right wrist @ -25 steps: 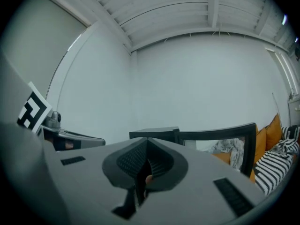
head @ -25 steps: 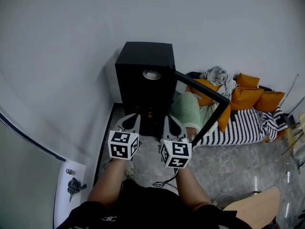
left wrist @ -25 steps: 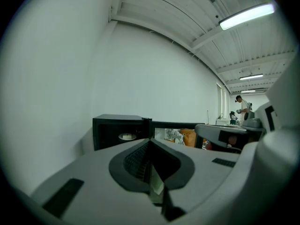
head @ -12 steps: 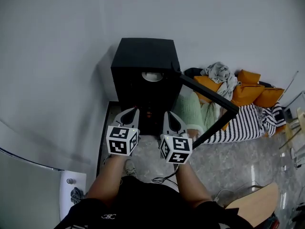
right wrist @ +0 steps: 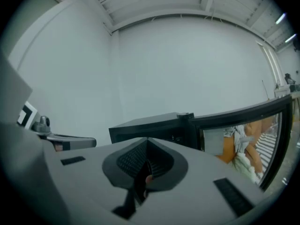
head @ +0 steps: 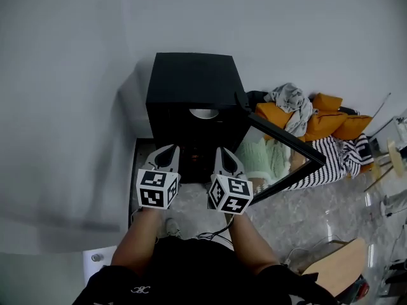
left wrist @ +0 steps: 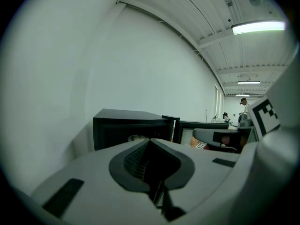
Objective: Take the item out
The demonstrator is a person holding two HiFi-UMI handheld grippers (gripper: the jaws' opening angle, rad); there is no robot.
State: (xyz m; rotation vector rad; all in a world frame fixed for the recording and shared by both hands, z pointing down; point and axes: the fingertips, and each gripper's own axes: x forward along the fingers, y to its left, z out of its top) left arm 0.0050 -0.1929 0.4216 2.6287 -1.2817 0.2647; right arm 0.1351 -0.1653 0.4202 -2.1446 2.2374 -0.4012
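- Black cabinet (head: 191,81) against wall, glass door (head: 283,148) swung open to right; opening step looks done, reach-in not yet begun.
- Left gripper (head: 170,151) and right gripper (head: 224,152) side by side just before opening, outside cabinet; both pairs of jaws pressed together, nothing held.
- Pale round item (head: 202,113) inside cabinet, upper part, apart from both grippers; exact kind unclear.
- Next move likely: part one gripper's jaws, go in level, close on item's rim, draw out clear of door.
- No brand or readable writing; only square markers on gripper cubes.
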